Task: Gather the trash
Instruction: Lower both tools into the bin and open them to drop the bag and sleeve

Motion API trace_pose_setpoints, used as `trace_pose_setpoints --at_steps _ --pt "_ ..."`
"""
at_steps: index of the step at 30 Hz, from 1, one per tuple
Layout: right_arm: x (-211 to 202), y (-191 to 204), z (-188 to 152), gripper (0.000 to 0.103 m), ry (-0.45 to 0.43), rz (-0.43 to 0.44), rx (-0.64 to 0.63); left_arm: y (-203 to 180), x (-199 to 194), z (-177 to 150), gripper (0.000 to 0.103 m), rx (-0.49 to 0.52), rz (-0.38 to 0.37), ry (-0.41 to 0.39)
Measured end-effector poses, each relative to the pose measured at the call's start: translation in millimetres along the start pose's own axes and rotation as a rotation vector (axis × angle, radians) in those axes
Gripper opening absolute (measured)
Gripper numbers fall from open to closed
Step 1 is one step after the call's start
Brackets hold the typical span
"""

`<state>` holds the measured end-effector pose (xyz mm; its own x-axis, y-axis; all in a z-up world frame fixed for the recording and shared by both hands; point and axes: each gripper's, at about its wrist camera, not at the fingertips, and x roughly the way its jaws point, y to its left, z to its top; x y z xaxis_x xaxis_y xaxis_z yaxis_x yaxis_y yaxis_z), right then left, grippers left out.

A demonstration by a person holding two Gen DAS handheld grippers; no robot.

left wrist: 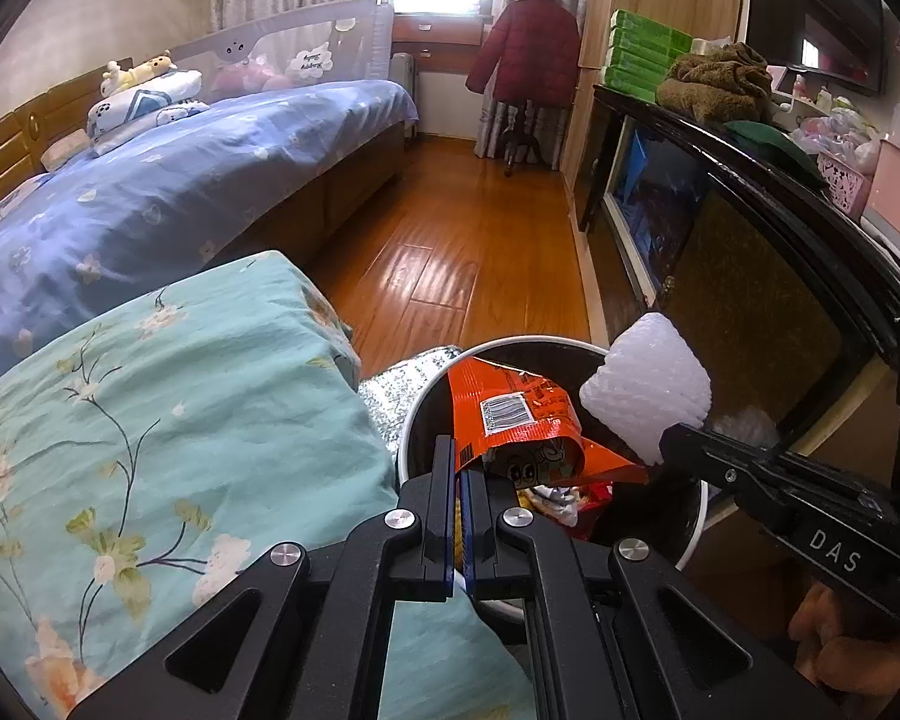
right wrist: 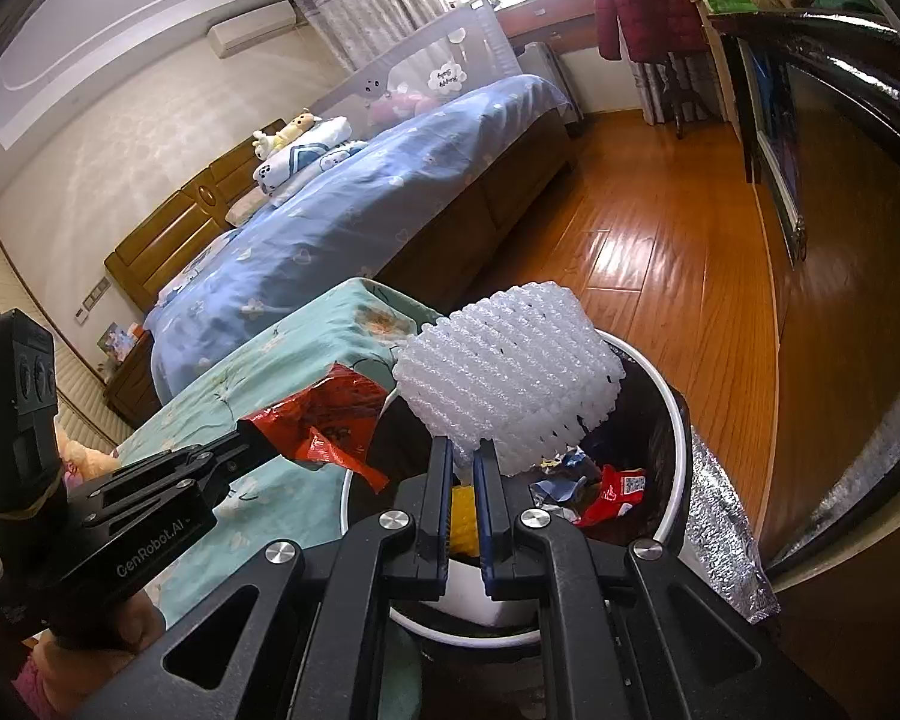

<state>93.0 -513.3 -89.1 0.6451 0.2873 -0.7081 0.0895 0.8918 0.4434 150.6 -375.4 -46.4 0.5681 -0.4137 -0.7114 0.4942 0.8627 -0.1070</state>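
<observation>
White-rimmed, the round trash bin (left wrist: 693, 534) stands on the floor beside the teal floral bedding (left wrist: 168, 420). Over its mouth, the right hand-held gripper (right wrist: 463, 453) grips white foam netting (right wrist: 510, 378), and the left hand-held gripper (left wrist: 463, 462) grips an orange snack wrapper (left wrist: 510, 414).

Right gripper (right wrist: 463, 450) pinches white foam netting (right wrist: 510, 381) above the bin (right wrist: 681, 420) — left gripper (right wrist: 252, 441) grips red wrapper (right wrist: 324, 420).

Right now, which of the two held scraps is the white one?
The foam net in the right tongs; the left tongs hold a red wrapper.
</observation>
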Motion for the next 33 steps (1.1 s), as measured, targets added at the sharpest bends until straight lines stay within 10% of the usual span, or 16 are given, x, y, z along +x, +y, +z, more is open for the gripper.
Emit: trace_pose_setpoints --at_steps 33 --pt "13 -9 2 0.007 0.026 -0.014 0.016 -5 18 7 0.0 0.013 -0.001 0.026"
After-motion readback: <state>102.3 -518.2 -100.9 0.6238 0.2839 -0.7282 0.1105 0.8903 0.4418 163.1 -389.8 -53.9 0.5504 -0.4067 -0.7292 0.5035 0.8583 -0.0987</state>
